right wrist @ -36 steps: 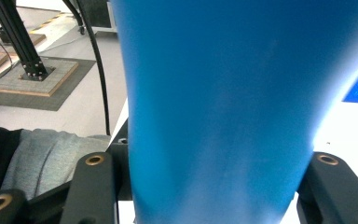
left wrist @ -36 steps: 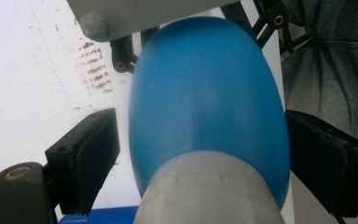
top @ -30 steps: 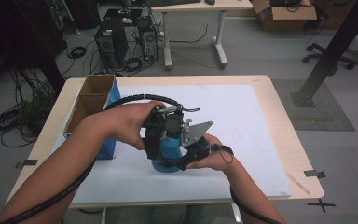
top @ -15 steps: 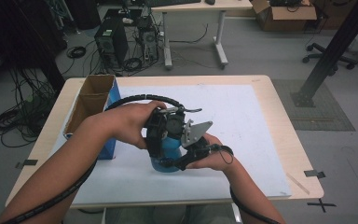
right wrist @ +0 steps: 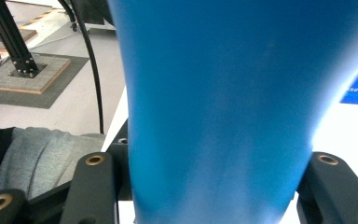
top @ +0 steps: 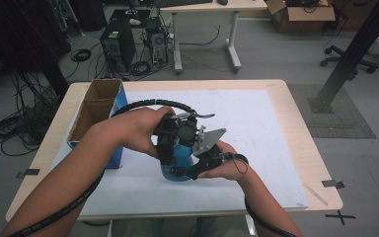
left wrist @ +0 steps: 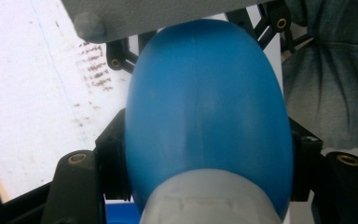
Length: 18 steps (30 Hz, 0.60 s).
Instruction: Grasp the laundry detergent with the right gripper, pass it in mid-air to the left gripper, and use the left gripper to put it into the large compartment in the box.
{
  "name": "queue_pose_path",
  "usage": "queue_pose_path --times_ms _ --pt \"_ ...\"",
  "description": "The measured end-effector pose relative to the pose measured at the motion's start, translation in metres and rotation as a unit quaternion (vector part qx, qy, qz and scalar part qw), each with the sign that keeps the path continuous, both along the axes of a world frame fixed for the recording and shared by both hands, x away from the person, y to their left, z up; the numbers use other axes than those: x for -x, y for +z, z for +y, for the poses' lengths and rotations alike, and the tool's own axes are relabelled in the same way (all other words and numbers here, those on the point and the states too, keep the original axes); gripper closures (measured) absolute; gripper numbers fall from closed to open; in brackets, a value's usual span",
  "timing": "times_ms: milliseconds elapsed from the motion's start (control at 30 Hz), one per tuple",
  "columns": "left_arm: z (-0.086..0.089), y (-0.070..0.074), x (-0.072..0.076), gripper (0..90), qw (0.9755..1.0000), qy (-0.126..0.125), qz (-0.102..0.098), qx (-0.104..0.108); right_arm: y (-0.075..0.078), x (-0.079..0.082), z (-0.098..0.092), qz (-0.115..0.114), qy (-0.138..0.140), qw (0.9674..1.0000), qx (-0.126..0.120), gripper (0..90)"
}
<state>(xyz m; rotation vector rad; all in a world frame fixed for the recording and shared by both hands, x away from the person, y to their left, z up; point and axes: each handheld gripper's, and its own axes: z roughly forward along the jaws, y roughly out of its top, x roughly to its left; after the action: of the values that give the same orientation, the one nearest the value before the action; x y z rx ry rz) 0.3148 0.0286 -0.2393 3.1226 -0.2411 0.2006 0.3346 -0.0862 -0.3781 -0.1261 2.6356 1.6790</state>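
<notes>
A blue bottle [top: 180, 167] stands on the white sheet at the table's middle. My left gripper [top: 173, 148] comes down on it from above, held in the left hand. In the left gripper view the jaws have just been closing, and their pads now press the bottle's rounded top [left wrist: 205, 102] by its pale cap [left wrist: 209, 198]. My right gripper [top: 191, 169] reaches in from the right, low on the bottle. In the right gripper view its jaws clamp both sides of the blue body [right wrist: 223, 93]. A grey plate [top: 210, 140] sits on top of the right gripper.
An open cardboard box with a blue side [top: 96, 116] stands at the table's left, close to my left forearm. The white sheet [top: 261, 123] covers most of the wooden table [top: 298, 113]. On the floor beyond are computer towers [top: 118, 47], cables and a desk.
Nothing has visibly shifted in the high view; both hands and the bottle stay where they were.
</notes>
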Motion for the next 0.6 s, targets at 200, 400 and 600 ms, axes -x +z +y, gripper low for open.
queue_pose_path --times_ms 200,400,600 --pt "-0.0018 0.0008 0.0009 37.7 0.9998 0.017 0.006 -0.007 -0.0003 0.0009 0.0011 -0.003 0.003 1.0 -0.002 43.9" --pt "-0.0036 0.0014 0.0029 37.9 0.9997 0.021 0.0 -0.012 0.0001 0.0011 0.0008 -0.008 0.004 1.0 -0.004 43.8" --pt "-0.0068 0.0035 0.0061 38.3 0.9994 0.021 -0.008 -0.025 0.0002 0.0023 0.0009 -0.012 0.004 0.9999 -0.009 42.2"
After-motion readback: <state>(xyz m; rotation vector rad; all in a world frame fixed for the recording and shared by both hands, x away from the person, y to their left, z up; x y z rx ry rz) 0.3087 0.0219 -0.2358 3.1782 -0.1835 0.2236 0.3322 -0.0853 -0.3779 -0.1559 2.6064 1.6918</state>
